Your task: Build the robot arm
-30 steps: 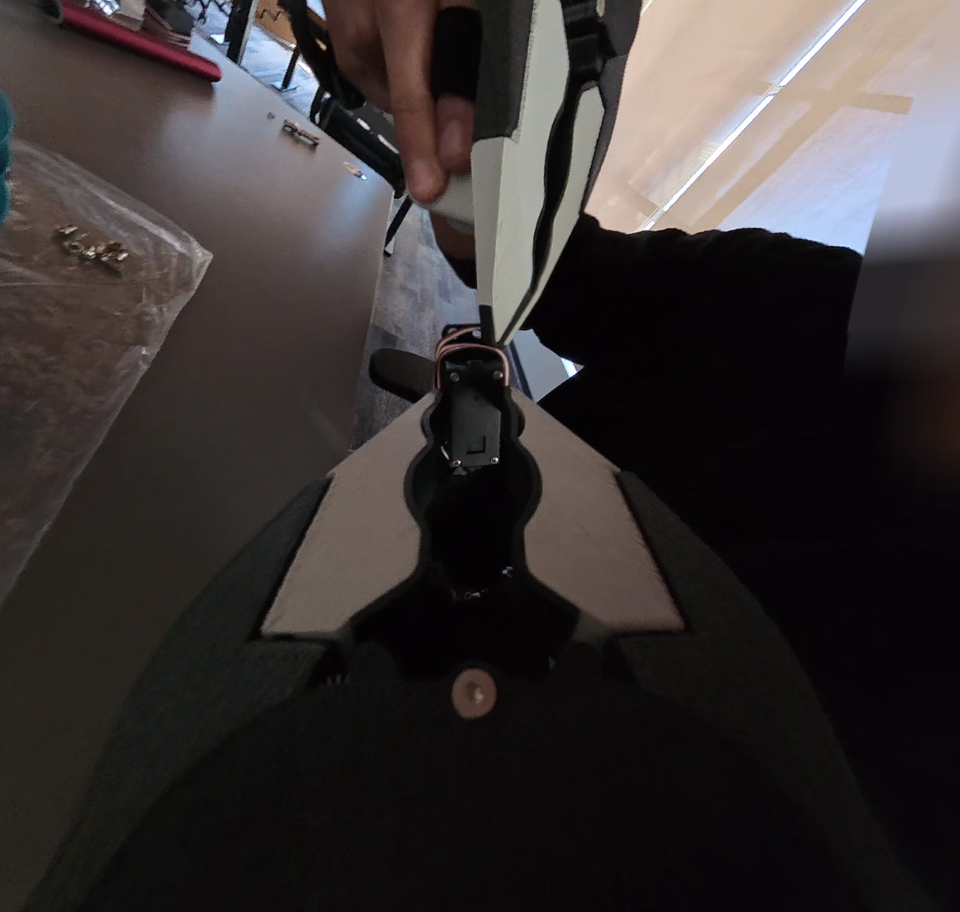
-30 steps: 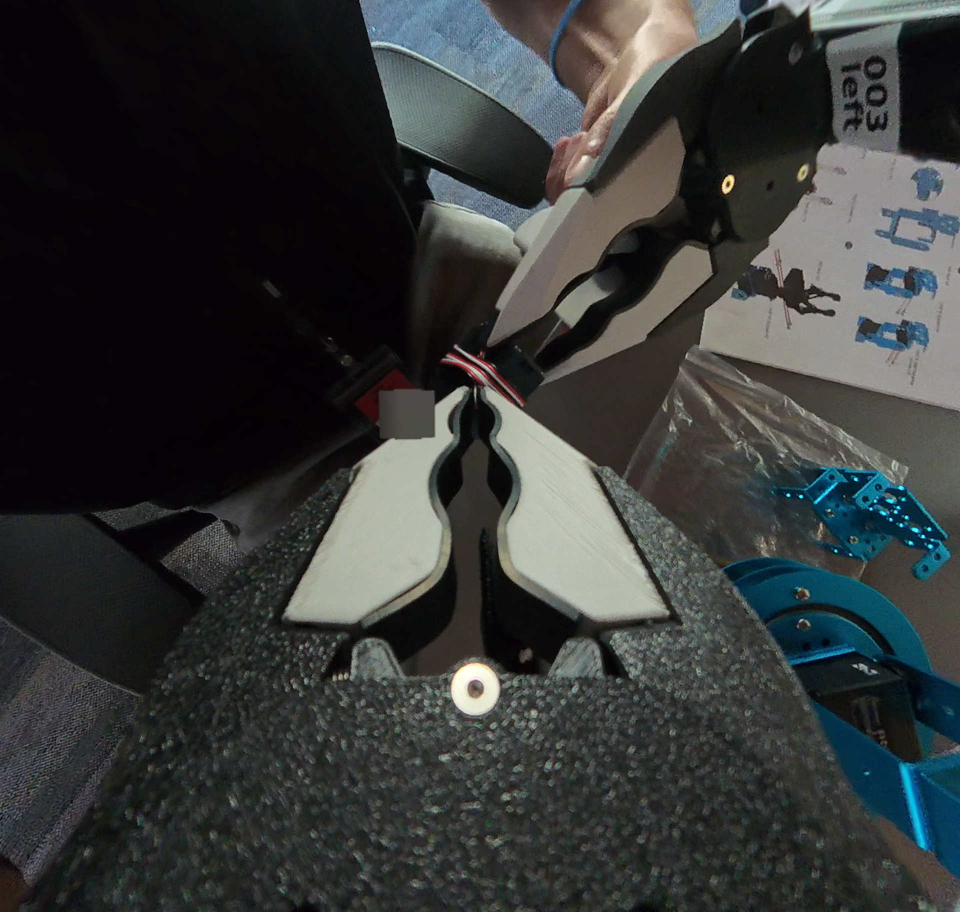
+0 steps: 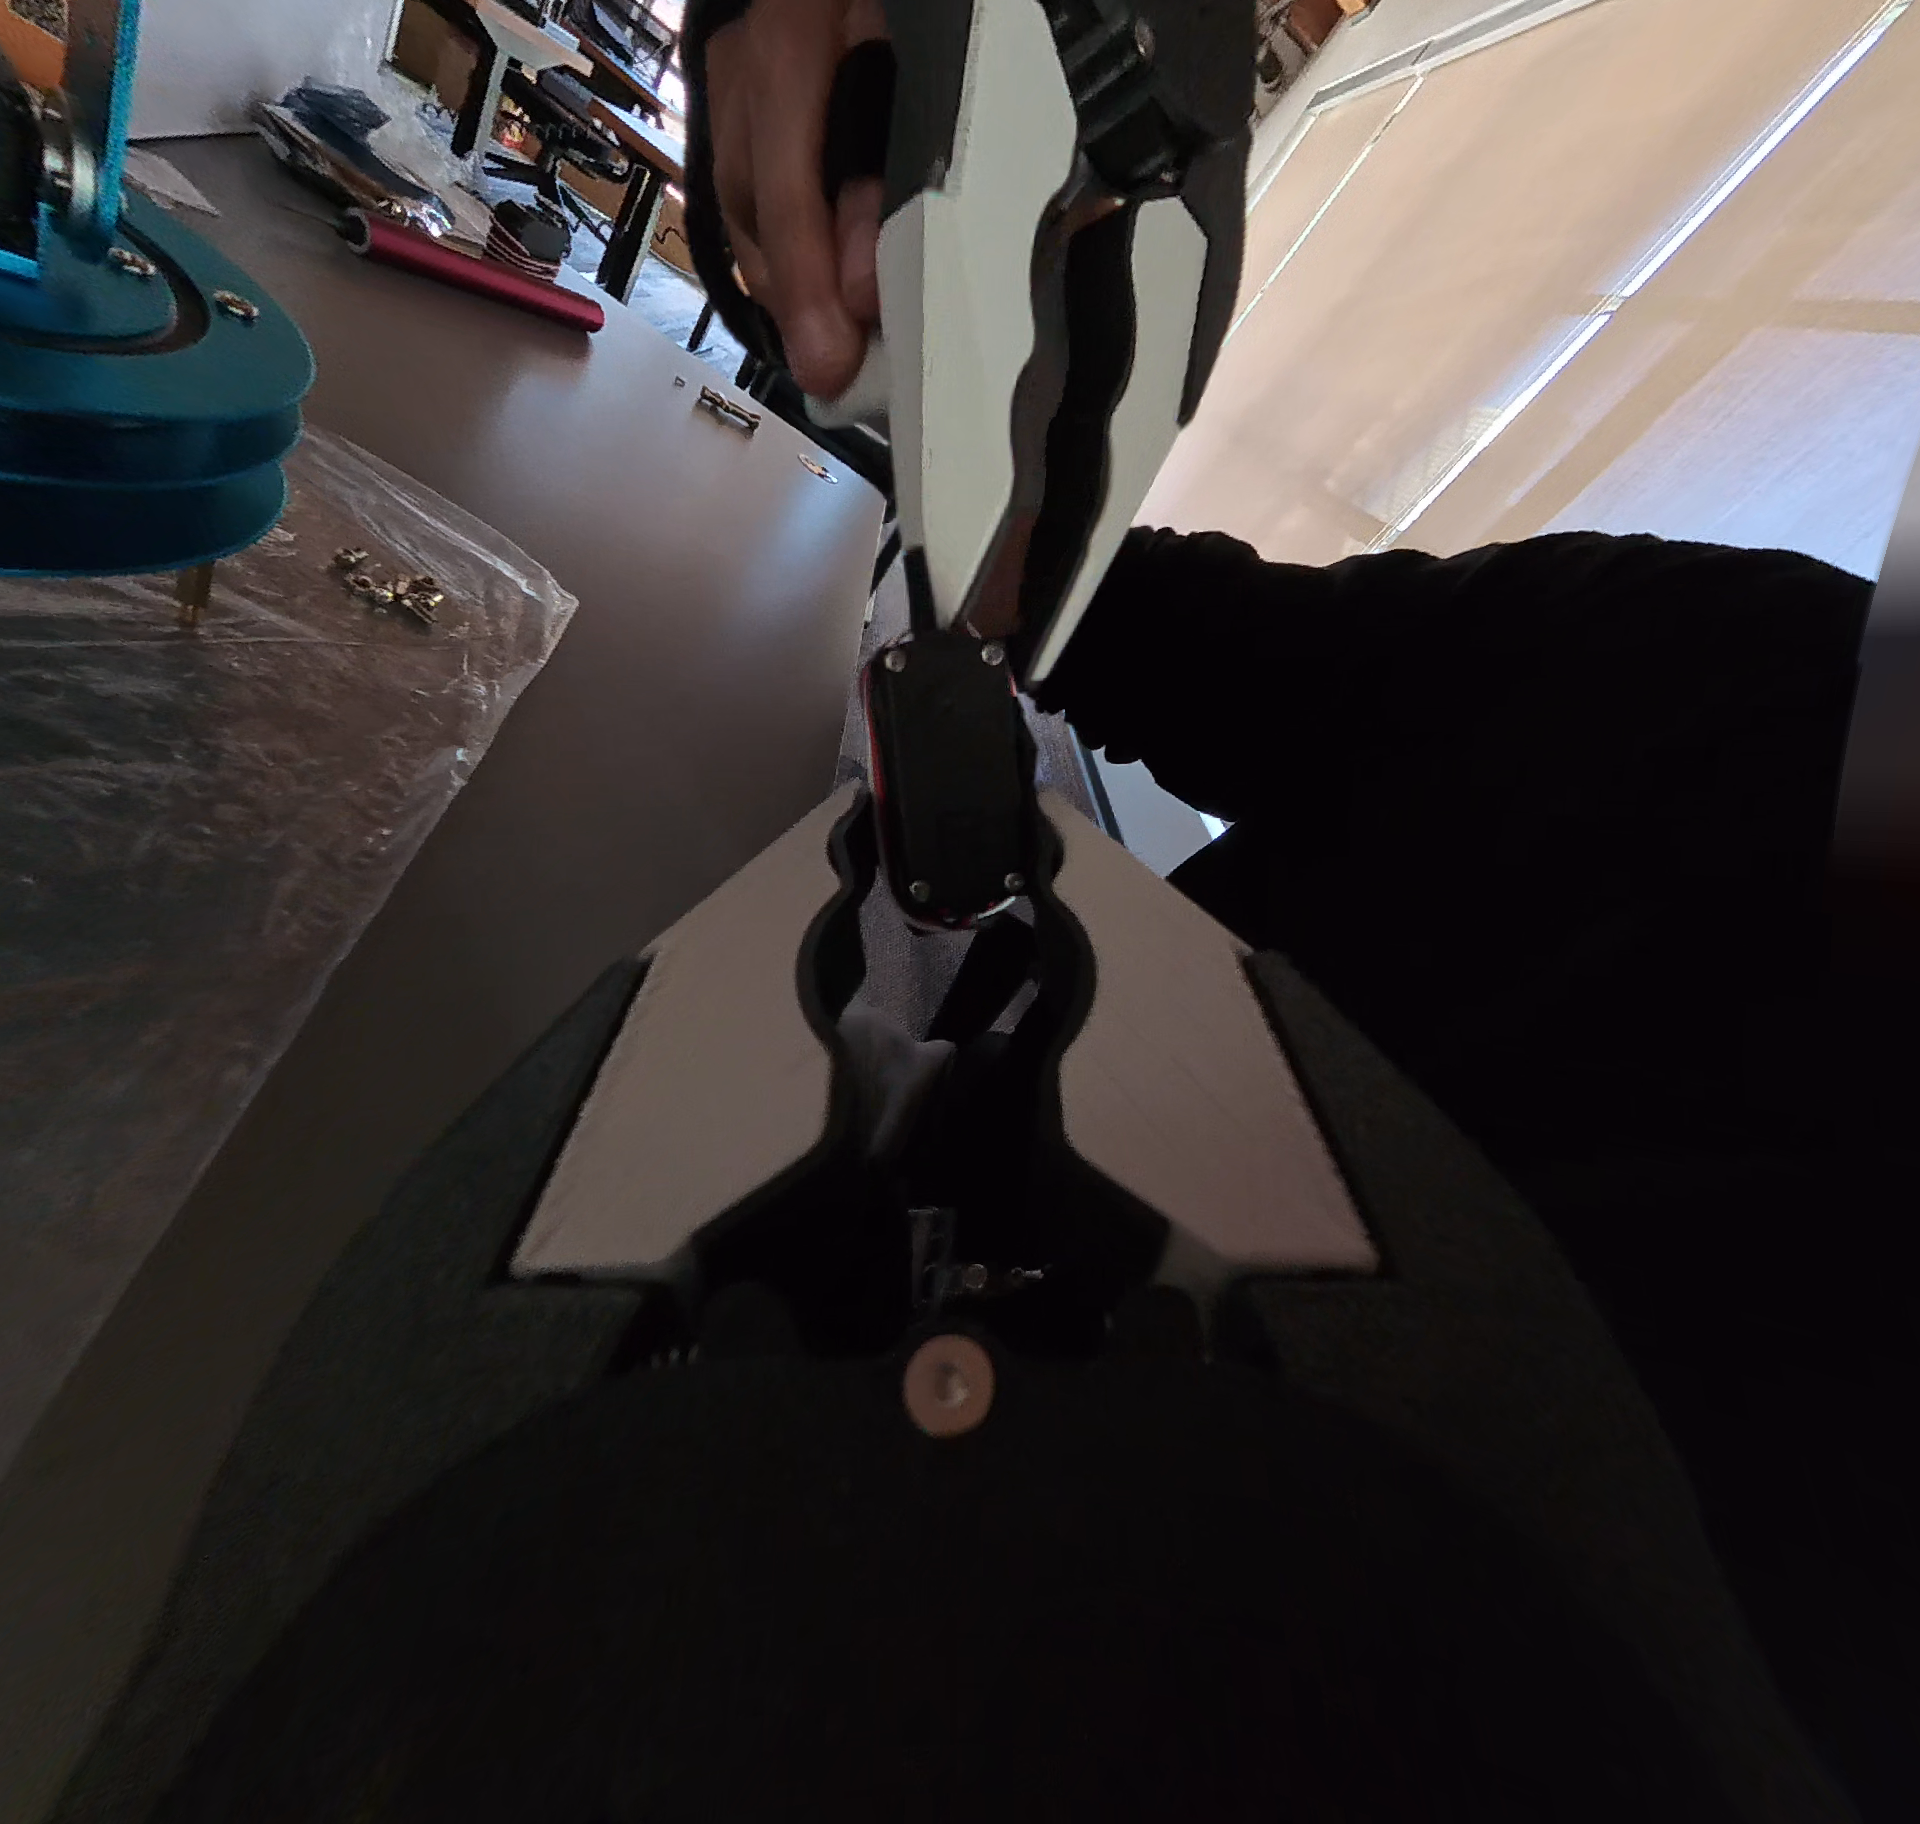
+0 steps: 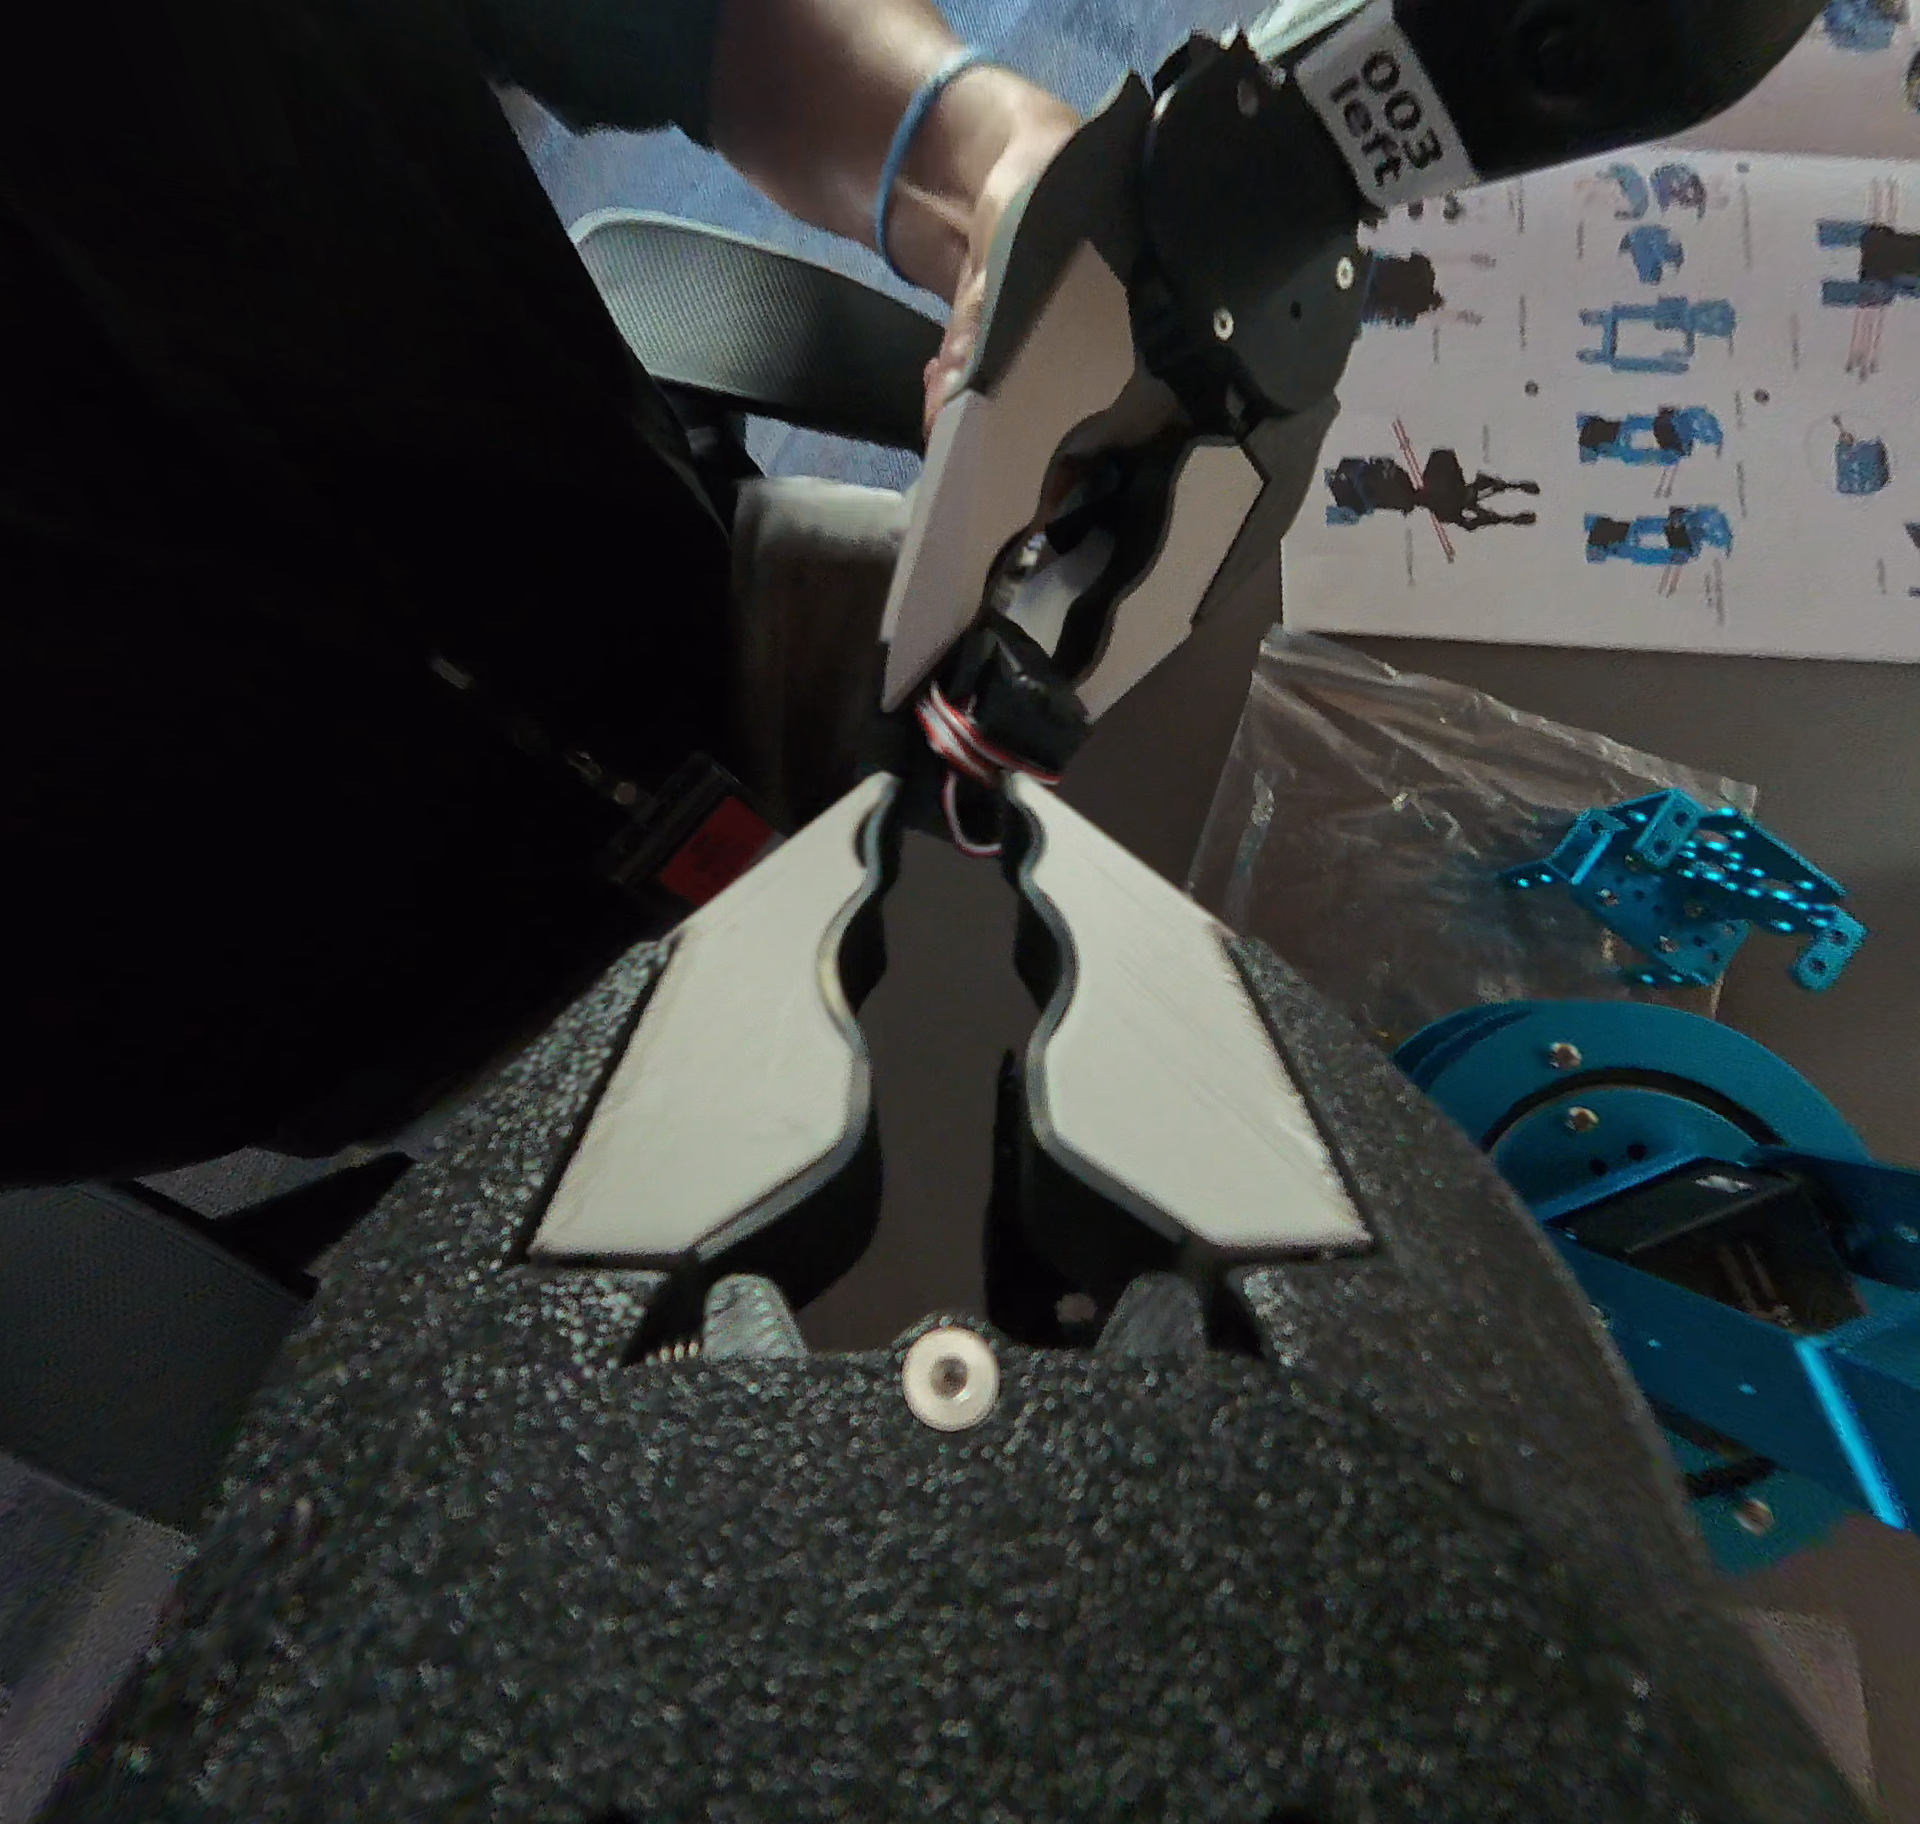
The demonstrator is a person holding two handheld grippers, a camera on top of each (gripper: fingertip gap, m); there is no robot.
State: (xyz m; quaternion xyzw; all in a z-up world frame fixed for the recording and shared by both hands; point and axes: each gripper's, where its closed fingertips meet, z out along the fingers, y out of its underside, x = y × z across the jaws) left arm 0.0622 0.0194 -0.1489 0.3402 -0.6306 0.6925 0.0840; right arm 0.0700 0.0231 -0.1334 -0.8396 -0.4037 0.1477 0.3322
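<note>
Pinching a small black servo (image 3: 951, 777) by its two long sides, the left gripper (image 3: 948, 800) held it at its fingertips, fingers narrow and closed on the body. A red, white and dark wire bundle (image 4: 961, 735) was wrapped round the servo. No readable marking showed on it.

The right gripper (image 4: 948, 787) met the servo from the opposite end. Its fingers stood narrowly parted, with a loop of the wire in the gap at the tips; I could not tell whether they touched the wire. A hand (image 3: 790, 164) grasped this gripper beyond the servo.

A white label (image 4: 1382, 112) with printed writing sat on the left gripper's body, well back from the servo. Farther behind the servo lay a white instruction sheet (image 4: 1610, 486) printed with blue and black figures.

To the servo's side, on the brown table (image 3: 623, 579), a clear plastic bag (image 3: 260, 735) carried a few small metal screws (image 3: 390, 590). Blue perforated brackets (image 4: 1683, 891) and a blue round base (image 4: 1621, 1099) lay there too. A red tube (image 3: 468, 268) lay well beyond the servo.
</note>
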